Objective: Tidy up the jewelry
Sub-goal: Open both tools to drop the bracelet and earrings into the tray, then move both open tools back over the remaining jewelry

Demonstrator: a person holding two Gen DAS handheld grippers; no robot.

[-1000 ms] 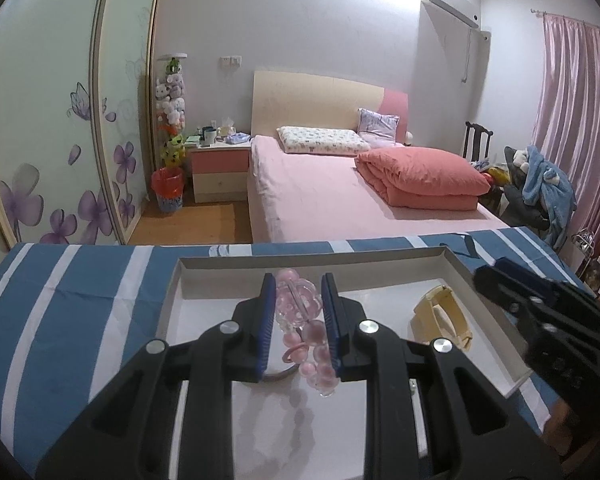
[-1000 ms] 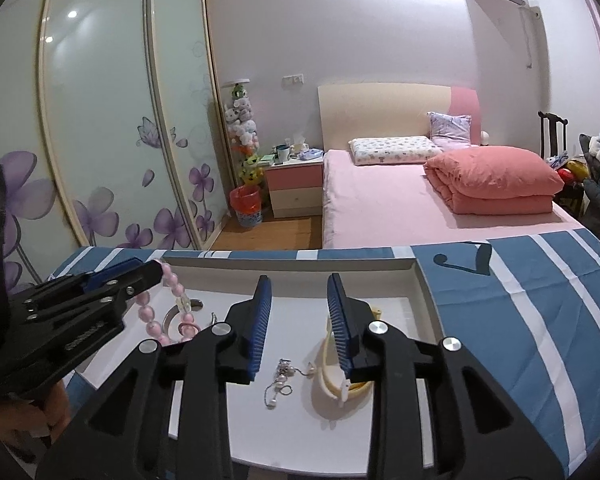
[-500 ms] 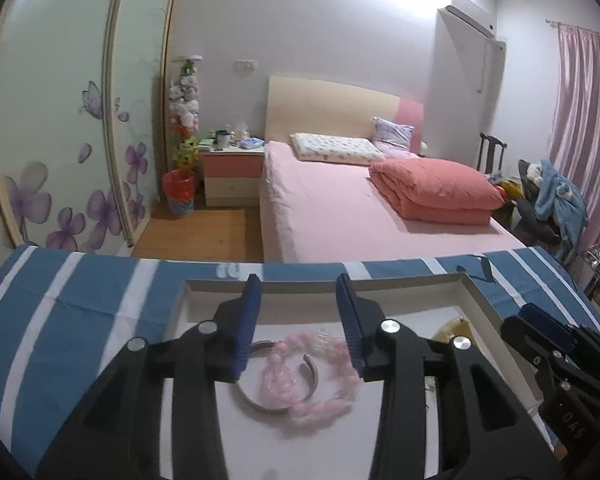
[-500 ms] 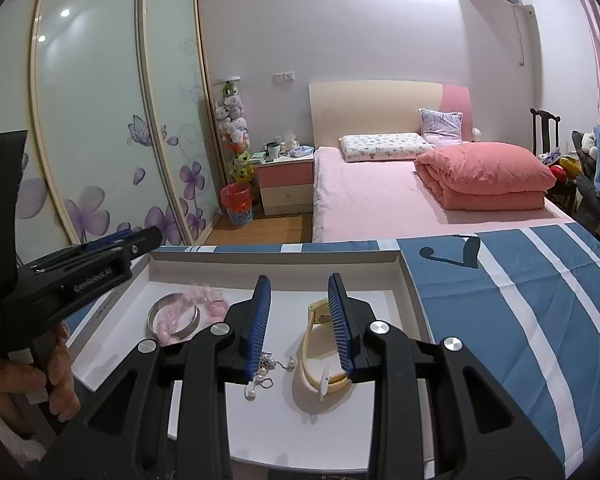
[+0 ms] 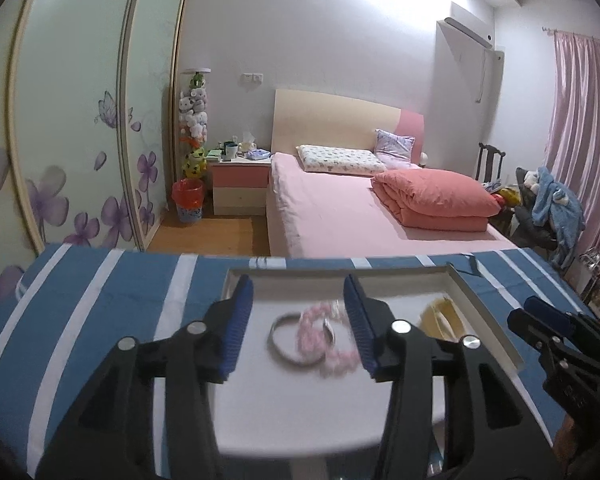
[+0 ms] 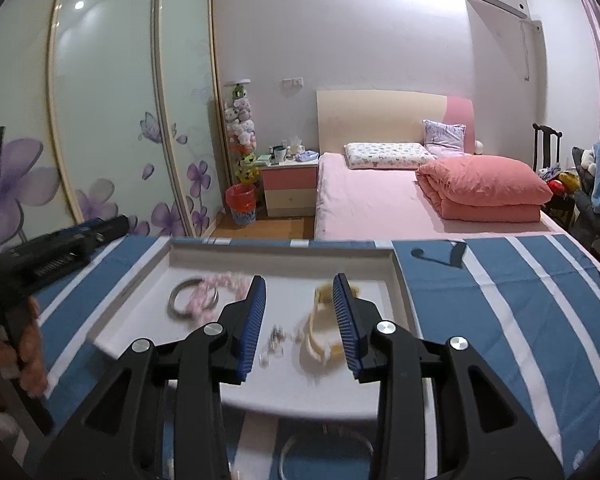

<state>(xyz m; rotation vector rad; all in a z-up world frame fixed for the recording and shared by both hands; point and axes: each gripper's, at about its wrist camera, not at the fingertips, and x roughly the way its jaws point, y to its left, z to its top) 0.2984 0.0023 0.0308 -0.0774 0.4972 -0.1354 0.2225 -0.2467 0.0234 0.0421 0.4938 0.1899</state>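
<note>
text: none legible | labels: none | numbers: none

The white tray (image 6: pixel 400 276) has a low rim on all sides. Inside it, the floor between the silver bangle (image 6: pixel 180 300) and the cream band (image 6: pixel 316 340) is bare, except for a small earring piece (image 6: pixel 276 336) near the band.

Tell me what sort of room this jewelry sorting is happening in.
A home bedroom, most likely. A bed with pink sheets and a folded quilt fills the back, a nightstand stands beside it, and floral sliding wardrobe doors line the left wall.
</note>
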